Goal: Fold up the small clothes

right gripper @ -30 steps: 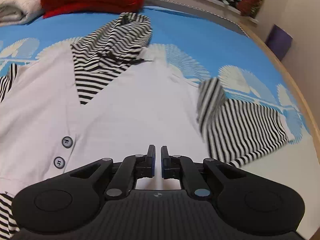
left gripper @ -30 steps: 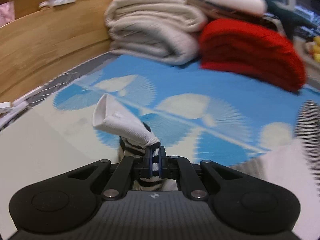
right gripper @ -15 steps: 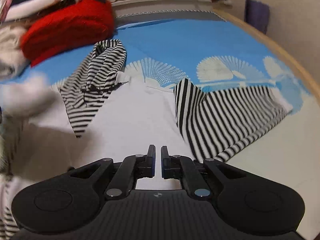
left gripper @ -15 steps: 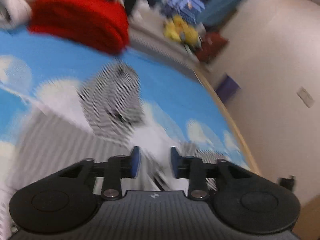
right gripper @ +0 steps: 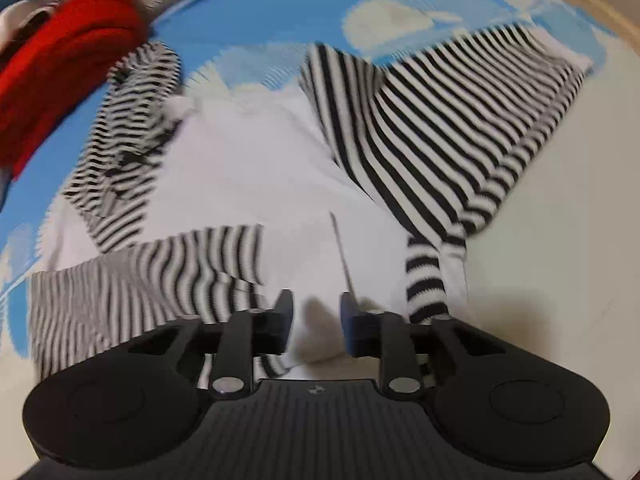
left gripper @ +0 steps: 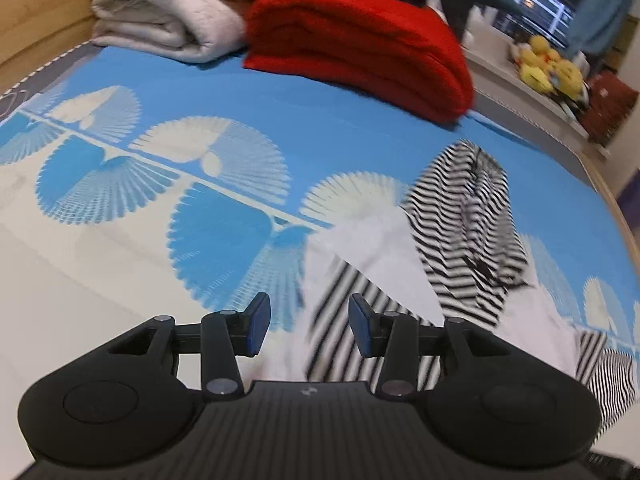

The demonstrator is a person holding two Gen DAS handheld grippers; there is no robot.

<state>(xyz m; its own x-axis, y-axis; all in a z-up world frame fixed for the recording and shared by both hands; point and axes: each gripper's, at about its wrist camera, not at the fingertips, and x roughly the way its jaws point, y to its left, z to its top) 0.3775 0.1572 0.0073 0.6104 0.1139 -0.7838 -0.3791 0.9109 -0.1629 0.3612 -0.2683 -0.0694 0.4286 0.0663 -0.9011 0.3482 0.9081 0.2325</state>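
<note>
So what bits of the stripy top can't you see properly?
- Left wrist view: the striped hood is smeared by motion blur, and the left gripper body covers the garment's near part.
- Right wrist view: the folded-over sleeve is blurred, and the right gripper body hides the hem.
- Buttons: none visible in either view.

Striped hood [left gripper: 468,216] motion-blurred; red blanket [right gripper: 60,80] cut off at frame edge.

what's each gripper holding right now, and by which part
Nothing is held. The left gripper is open above the striped garment, and the right gripper, jaws just opening, is open over its white body.
</note>
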